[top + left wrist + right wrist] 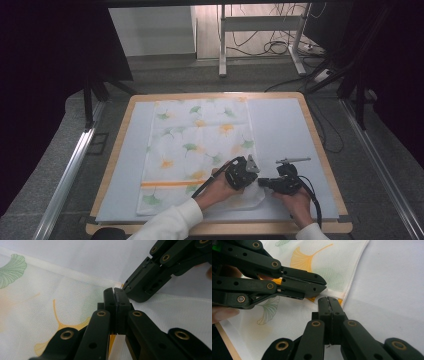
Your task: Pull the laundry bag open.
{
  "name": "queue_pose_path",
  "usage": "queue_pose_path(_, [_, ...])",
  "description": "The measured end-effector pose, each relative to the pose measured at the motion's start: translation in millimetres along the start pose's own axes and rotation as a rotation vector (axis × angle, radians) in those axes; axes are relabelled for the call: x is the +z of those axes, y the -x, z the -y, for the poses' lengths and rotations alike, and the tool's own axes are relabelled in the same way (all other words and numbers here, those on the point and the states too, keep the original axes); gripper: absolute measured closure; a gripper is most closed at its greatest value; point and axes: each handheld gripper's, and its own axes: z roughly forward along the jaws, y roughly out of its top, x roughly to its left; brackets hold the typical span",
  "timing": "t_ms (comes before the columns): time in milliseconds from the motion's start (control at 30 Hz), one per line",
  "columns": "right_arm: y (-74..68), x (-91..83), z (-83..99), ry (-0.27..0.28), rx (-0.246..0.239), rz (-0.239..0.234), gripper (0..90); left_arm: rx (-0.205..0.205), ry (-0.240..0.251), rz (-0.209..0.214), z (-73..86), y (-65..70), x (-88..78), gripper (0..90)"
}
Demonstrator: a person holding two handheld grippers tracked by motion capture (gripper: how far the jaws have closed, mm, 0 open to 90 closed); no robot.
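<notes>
Left gripper (248,176): your jaws pinched together at the cloth's near right corner.
Right gripper (265,183): yours closed too, just beside it.
Cloth (200,145): leaf-print, flat on the bench (285,130).

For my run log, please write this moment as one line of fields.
left gripper: shut at cloth edge | right gripper: shut at same edge | cloth: flat on table, near right corner | grip on cloth: unclear
</notes>
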Motion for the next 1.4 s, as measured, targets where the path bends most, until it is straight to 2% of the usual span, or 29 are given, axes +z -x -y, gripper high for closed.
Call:
queue_pose_path(200, [0.4,-0.3,-0.2,-0.005,0.0,-0.003,89.3,0.005,-0.014,-0.009,2.9,-1.8,-3.4,90.0])
queue_pose_path(767, [-1.6,-0.3,0.0,-0.004,-0.02,0.009,89.3,-0.031,-0.026,-0.008,23.0,-12.3,-21.6,90.0])
queue_pose_path(1400, [-0.8,-0.1,0.5,0.002,-0.015,0.001,89.3,-0.061,-0.034,-0.013,42.3,-22.3,-37.8,90.0])
